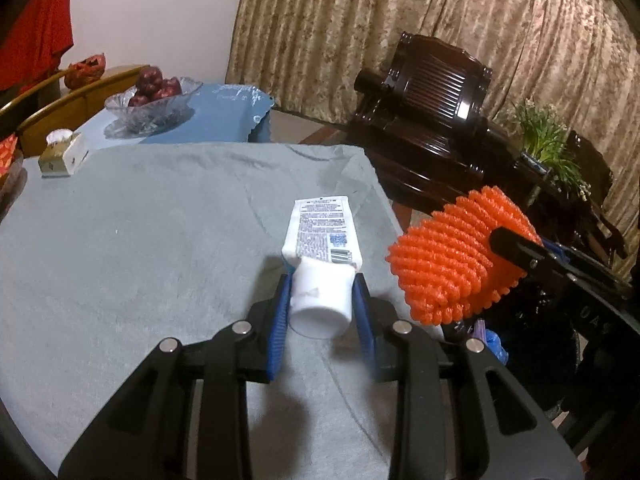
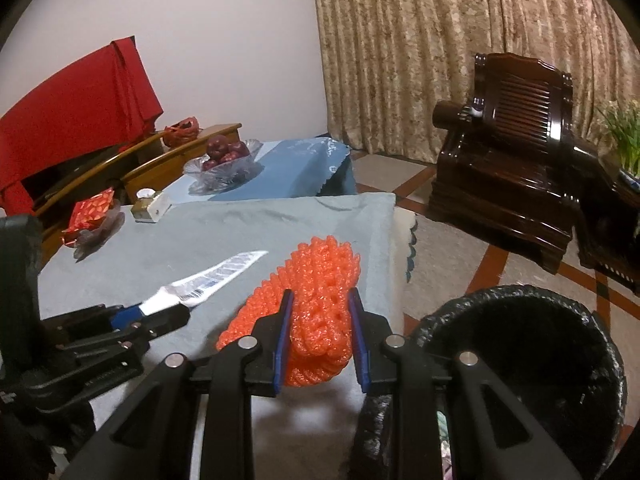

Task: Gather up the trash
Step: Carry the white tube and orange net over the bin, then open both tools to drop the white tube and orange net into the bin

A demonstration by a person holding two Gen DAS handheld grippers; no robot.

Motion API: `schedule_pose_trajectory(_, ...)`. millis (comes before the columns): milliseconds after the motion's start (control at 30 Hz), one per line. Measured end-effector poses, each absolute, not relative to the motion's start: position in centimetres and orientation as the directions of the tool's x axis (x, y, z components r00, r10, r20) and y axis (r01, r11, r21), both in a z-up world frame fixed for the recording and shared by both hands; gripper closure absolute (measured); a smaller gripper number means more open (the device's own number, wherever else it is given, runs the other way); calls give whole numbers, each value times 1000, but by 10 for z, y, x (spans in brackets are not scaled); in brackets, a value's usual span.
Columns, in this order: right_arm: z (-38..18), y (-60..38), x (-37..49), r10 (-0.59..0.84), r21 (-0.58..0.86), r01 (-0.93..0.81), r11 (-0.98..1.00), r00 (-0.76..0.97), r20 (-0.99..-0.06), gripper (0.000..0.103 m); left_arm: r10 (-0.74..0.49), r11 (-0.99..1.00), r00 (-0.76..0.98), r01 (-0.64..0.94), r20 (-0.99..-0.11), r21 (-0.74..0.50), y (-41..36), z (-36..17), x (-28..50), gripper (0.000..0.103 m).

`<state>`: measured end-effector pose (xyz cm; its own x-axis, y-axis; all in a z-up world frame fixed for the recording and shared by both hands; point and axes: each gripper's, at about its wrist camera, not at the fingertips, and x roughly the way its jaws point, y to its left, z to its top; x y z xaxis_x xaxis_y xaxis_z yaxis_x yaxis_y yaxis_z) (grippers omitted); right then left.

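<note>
L gripper (image 1: 322,294): I've got it clamped on the white cap end of a squeezed toothpaste tube (image 1: 318,240). Blue pads (image 1: 280,320) press the cap from both sides, and the flattened printed body sticks out straight ahead past the fingertips. From the R wrist cam the same tube (image 2: 208,284) shows edge-on, thin and silvery, poking fwd out of the L gripper (image 2: 176,314), clear above the bench (image 2: 240,228).

R gripper (image 2: 320,312): closed narrow on an orange foam fruit net (image 2: 316,300). The net is bunched between the blue pads, bulging out ahead of the tips and sagging below them. From the L cam that net (image 1: 456,256) sits just to the right of my L gripper, roughly level w/ its tips, with one black R finger (image 1: 516,248) across its face.

Bin w/ black liner (image 2: 520,360): just right of the R gripper and below it, rim close beside the right finger, mouth open upward. Net is left of the rim, over the bench edge, not over the opening.

Grey cloth covers the bench under both grippers. Far ahead-left of the L gripper: small tissue box (image 1: 64,156), glass fruit bowl (image 1: 152,104).
</note>
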<state>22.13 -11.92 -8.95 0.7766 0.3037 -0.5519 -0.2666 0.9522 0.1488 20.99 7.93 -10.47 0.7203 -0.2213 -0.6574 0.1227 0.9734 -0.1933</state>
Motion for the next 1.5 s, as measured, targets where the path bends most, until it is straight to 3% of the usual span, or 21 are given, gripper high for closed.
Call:
schedule_pose_trajectory(667, -70, -254, 168, 81, 98, -34, 995, 849, -522, 77, -396, 915, 714, 361, -577, -180, -54, -70, 198, 74)
schedule_pose_trajectory(1100, -99, -327, 152, -51, 87, 123, 989, 814, -579, 77, -471, 860, 601, 477, -645, -184, -138, -115, 203, 74)
schedule_pose_trajectory(1500, -131, -346, 162, -73, 91, 169, 981, 766, -639, 77, -470, 847, 538, 499, -699, -185, -162, -146, 220, 73)
